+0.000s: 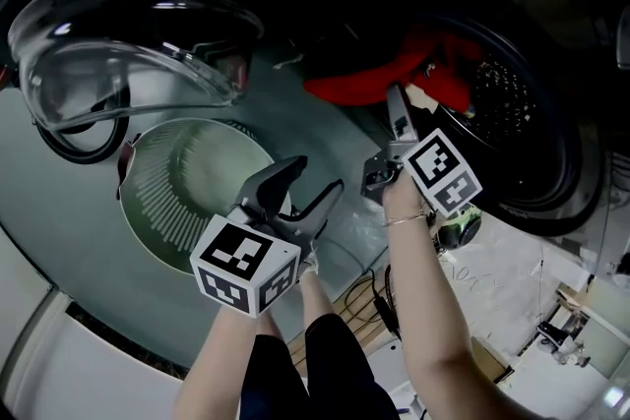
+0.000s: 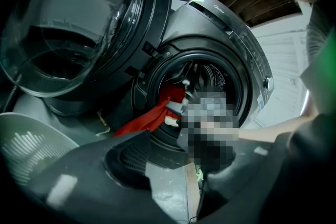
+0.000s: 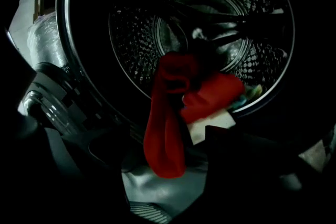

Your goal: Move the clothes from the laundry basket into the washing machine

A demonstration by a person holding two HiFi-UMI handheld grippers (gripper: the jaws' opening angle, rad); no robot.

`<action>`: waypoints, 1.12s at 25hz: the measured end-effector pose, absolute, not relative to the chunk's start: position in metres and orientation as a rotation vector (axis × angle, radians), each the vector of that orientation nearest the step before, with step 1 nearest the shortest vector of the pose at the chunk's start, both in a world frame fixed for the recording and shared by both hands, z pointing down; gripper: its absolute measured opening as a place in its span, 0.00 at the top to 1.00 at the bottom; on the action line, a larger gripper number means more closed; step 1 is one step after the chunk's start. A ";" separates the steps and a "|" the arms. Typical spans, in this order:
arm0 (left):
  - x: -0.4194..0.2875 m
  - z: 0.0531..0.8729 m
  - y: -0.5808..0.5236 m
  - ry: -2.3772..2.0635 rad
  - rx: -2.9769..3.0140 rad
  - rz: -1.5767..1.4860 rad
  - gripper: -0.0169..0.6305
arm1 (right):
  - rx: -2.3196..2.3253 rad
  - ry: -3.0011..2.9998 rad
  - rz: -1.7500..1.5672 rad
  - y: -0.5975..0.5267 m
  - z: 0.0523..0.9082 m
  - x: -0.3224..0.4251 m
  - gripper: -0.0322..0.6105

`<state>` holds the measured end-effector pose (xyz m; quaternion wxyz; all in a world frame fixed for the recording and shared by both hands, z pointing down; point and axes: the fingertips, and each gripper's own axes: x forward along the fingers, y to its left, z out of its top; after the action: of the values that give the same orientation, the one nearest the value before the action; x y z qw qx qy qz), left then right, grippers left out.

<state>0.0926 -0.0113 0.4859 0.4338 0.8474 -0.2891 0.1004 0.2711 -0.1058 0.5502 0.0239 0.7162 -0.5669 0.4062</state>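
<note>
- Left gripper: it was held low, in front of the washer and beside the basket. Its jaws were spread apart, with nothing between them.
- Right gripper: it was raised to the mouth of the drum, pointing into it. Its jaws stood released, one on each side of the lower end of the red garment, and neither pad pressed on the cloth.
- Red garment: it lay over the lower rim of the drum opening. One part was inside the drum, and a long fold hung down outside the rim.
- Pale cloth: it lay on the rim just under the red garment, touching it. A many-coloured scrap showed beside it, inside the drum, and what it was could not be made out.
- Door: the glass bowl door was swung fully open to the left of the opening and stood above the basket in the head view.
- Basket: it was round, pale and slatted, and it sat on the floor below the open door, left of the left gripper.
- Marker cubes: one sat at the rear of each gripper, the left cube nearer the camera than the right cube.
- Bracelet: a thin band circled the wrist behind the right gripper.
</note>
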 end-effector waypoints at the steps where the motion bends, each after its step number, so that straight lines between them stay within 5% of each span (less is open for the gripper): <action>1: 0.093 0.487 -0.012 -0.722 2.110 0.249 0.61 | 2.191 -1.753 1.291 -0.103 0.559 0.263 0.23; 7: 0.087 0.493 -0.017 -0.747 2.106 0.239 0.62 | 2.020 -1.758 1.362 -0.110 0.607 0.232 0.24; 14: 0.078 0.499 -0.012 -0.760 2.101 0.243 0.63 | 2.088 -1.673 1.462 -0.114 0.626 0.235 0.61; 17: 0.076 0.500 -0.009 -0.762 2.100 0.247 0.63 | 2.079 -1.656 1.426 -0.116 0.622 0.240 0.88; 28: 0.083 0.482 -0.004 -0.742 2.117 0.244 0.63 | 2.381 -1.940 0.918 -0.129 0.485 0.295 0.88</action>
<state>0.0828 -0.0039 0.4824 0.4281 0.8479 -0.2970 0.0979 0.2951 -0.1292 0.4853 -0.0318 0.7424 -0.6049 0.2862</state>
